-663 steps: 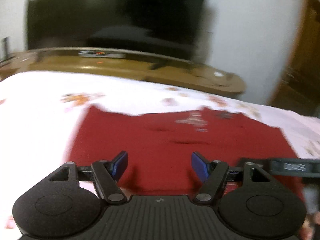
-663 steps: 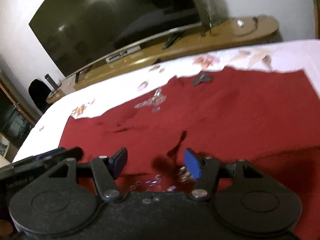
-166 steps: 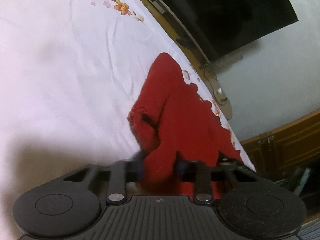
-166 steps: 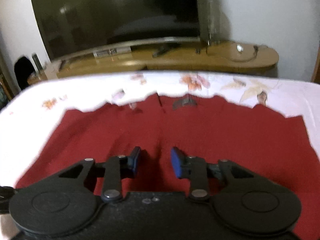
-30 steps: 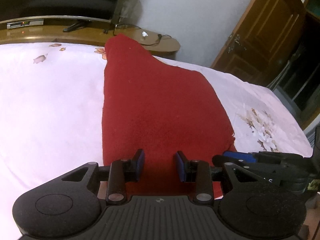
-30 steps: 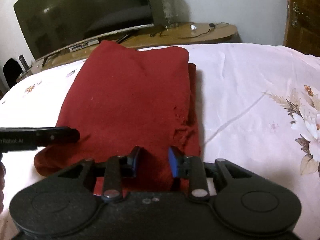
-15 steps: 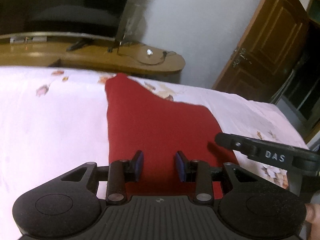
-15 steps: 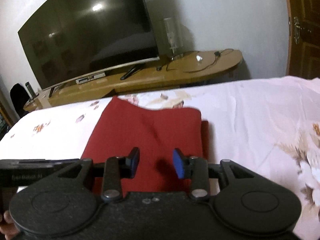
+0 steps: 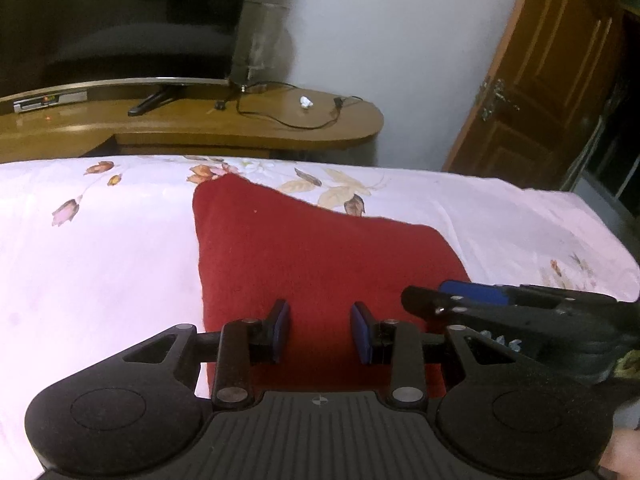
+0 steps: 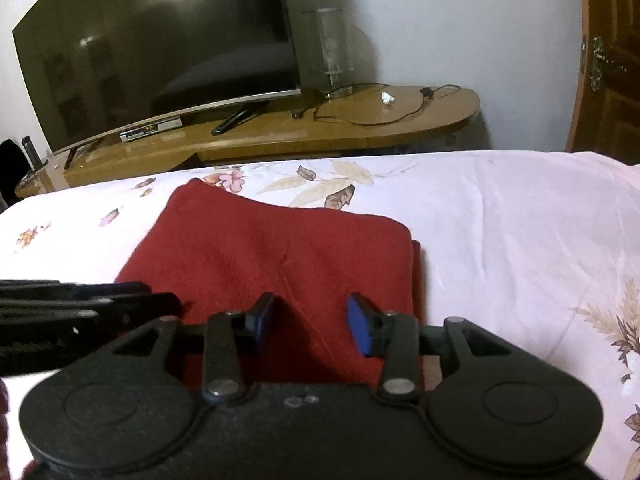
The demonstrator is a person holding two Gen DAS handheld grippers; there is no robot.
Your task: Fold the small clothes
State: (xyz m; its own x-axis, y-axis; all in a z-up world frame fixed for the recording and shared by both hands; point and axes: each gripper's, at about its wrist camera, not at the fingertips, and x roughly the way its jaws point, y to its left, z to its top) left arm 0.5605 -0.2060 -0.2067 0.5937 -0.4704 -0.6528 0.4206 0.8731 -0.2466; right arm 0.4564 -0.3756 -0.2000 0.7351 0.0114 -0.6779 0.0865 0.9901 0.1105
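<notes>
Folded red garment [image 9: 312, 256] lies beyond both claws [image 9: 320, 330] [image 10: 308, 322]; right's jaws opening, seemingly empty.

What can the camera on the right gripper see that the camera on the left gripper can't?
Only the right wrist view shows the glass lamp sharply, a dark bottle at the stand's far end, and the left gripper poking in. Only the left wrist view shows the dark doorway beside the door, and the right gripper, whose jaws are opening. Both show the folded red cloth, flowered sheet, television and wooden stand.
</notes>
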